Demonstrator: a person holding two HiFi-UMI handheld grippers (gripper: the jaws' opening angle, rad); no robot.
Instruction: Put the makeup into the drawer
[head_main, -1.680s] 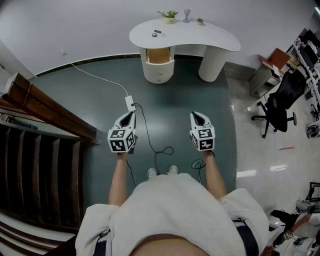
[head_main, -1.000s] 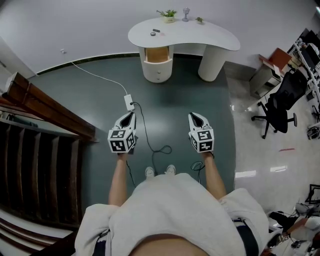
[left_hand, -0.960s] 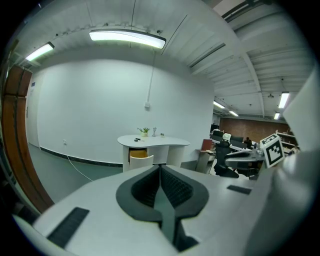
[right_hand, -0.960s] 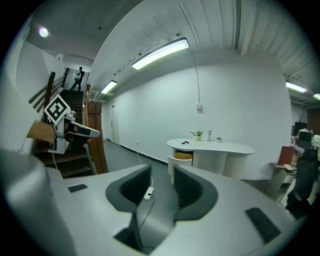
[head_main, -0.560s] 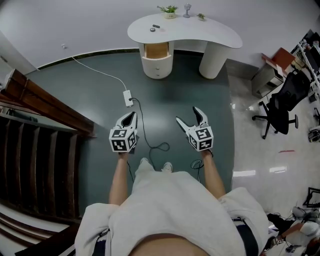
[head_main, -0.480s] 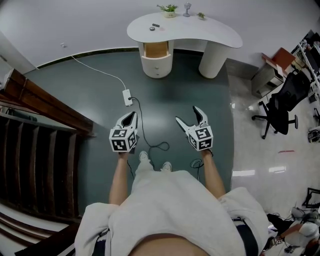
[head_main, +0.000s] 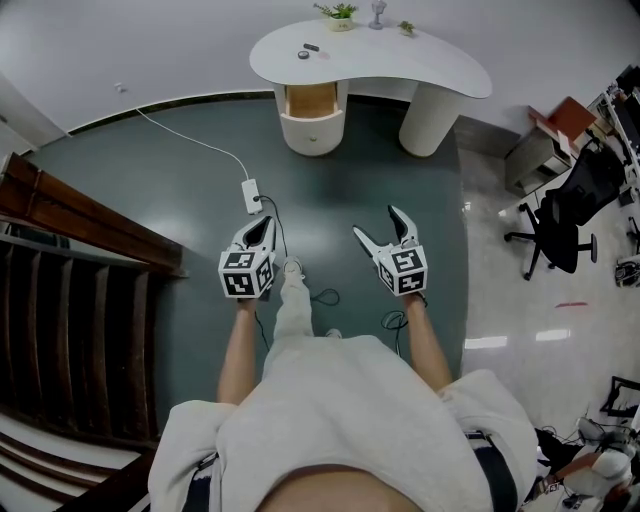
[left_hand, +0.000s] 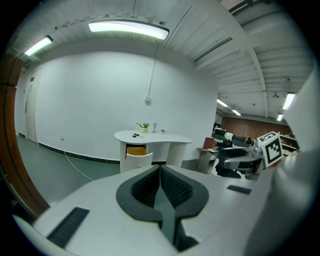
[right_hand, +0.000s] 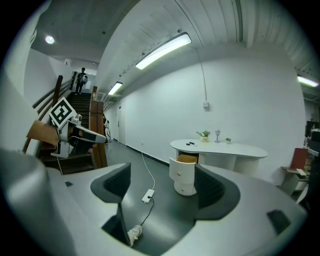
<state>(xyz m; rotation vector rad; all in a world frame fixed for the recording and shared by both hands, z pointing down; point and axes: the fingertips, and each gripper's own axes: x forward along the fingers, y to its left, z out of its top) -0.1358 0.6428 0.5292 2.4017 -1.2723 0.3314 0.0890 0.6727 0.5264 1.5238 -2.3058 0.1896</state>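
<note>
Far ahead stands a white curved desk (head_main: 400, 62) with its upper drawer (head_main: 312, 100) pulled open. Small dark makeup items (head_main: 304, 53) lie on the desk's left end. Both grippers hang over the green floor, well short of the desk. My left gripper (head_main: 263, 224) is shut and empty; in its own view the closed jaws (left_hand: 161, 171) sit below the desk (left_hand: 165, 137) and drawer (left_hand: 136, 150). My right gripper (head_main: 378, 223) has just been opening and stands open with nothing between its jaws (right_hand: 162, 187), which frame the drawer (right_hand: 184, 160) and the makeup (right_hand: 190, 143).
A white power strip (head_main: 250, 195) with its white cable and a black cord (head_main: 325, 297) lie on the floor ahead. A wooden staircase (head_main: 80, 260) runs along the left. An office chair (head_main: 560, 215) and cabinet stand at the right. My leg (head_main: 292, 300) swings forward between the grippers.
The right gripper's jaws went from shut to wide open. The person has stepped toward the desk, one leg swinging forward, and both grippers have moved forward with them.
</note>
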